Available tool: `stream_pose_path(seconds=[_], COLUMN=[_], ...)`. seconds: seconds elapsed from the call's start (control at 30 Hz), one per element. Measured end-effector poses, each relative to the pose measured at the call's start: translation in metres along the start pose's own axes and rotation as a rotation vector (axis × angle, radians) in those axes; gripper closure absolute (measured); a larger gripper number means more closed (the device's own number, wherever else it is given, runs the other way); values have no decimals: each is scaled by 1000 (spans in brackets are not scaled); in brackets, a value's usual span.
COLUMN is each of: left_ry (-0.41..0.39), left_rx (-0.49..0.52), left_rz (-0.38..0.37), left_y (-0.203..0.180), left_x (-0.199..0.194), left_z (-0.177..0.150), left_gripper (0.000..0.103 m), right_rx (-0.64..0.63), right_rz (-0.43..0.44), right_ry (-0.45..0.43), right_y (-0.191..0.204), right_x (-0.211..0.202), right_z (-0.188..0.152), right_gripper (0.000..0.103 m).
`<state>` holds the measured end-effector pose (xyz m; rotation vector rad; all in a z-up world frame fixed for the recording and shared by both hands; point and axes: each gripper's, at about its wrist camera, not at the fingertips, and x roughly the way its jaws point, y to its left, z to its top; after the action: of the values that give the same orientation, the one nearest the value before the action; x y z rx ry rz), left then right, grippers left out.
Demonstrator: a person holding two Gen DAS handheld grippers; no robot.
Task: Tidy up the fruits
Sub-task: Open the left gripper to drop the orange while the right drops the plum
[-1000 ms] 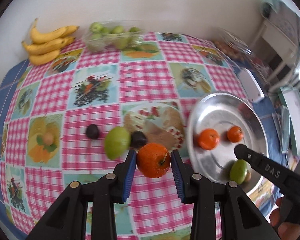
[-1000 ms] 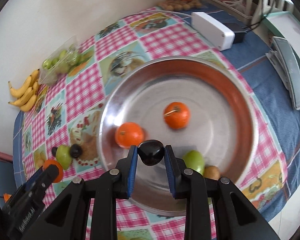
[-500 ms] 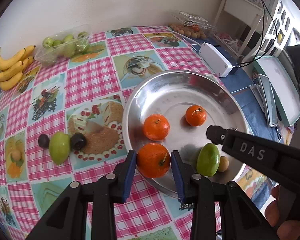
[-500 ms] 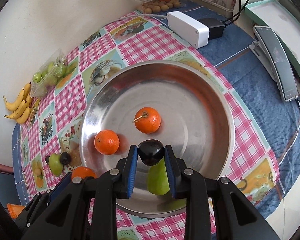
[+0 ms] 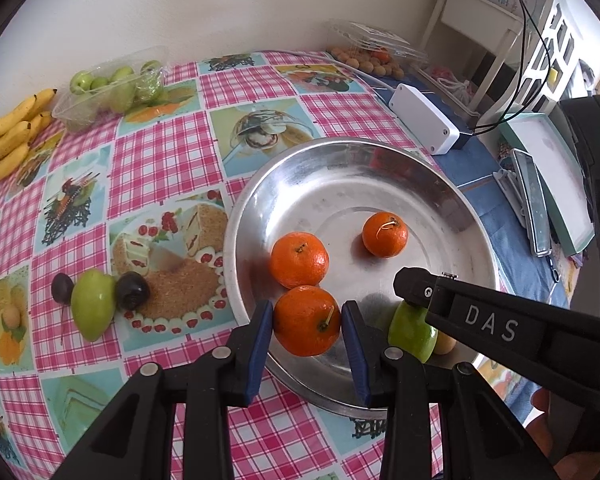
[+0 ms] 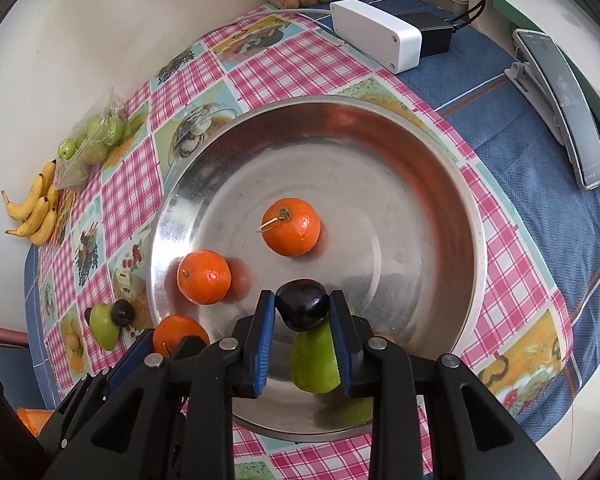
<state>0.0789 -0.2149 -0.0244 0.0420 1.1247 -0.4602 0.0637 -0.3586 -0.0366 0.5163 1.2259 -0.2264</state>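
Observation:
My left gripper (image 5: 306,320) is shut on an orange tangerine (image 5: 306,321), held over the near left rim of the round metal tray (image 5: 340,172). Two more tangerines (image 5: 299,259) (image 5: 385,234) lie in the tray. My right gripper (image 6: 302,310) is shut on a dark plum (image 6: 303,310) above the tray (image 6: 440,184), just over a green fruit (image 6: 314,360). Beside that green fruit (image 5: 410,330), a small tan fruit (image 5: 444,344) lies in the tray. Left of the tray on the cloth lie a green fruit (image 5: 93,304) and two dark plums (image 5: 132,290) (image 5: 61,288).
Bananas (image 5: 10,132) and a clear pack of green fruits (image 5: 112,88) sit at the far left by the wall. A white box (image 5: 424,118) with cables, a pack of small brown fruits (image 5: 370,54) and a phone (image 5: 534,200) lie to the right.
My left gripper has carried the tangerine rightward from above the cloth to the tray's near rim. My right gripper with the plum has drifted slightly, now over the green fruit.

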Motion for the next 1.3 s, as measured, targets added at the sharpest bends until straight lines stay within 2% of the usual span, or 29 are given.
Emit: stream_pose_path(seconds=[0.6,0.87,1.0,1.1,1.2,1.3], left_ry=[54,47,56,66,74,68], left_rx=[-20,-65,-130,-221,-279,-342], left_rz=[-31,-55,-47,-17,43,55], left_y=[4,13,28,49,69,88], left_x=[9,1,-4,-7,-11,-16], left_z=[-3,-2,-1,-4,-5,-6], left_gripper=[64,61,61,61,61,61], right_rx=[-16,-30,-33,-37,-45,-57], right_rz=[8,4,4,2,-3,-6], right_ry=[4,-8,-16,-13,-7,-10], right_y=[4,7,8,8,10,13], right_x=[2,-2,-5,-4,-3,-4], right_z=[1,2,3,2,1,0], right_gripper=[73,73,73,73,73,73])
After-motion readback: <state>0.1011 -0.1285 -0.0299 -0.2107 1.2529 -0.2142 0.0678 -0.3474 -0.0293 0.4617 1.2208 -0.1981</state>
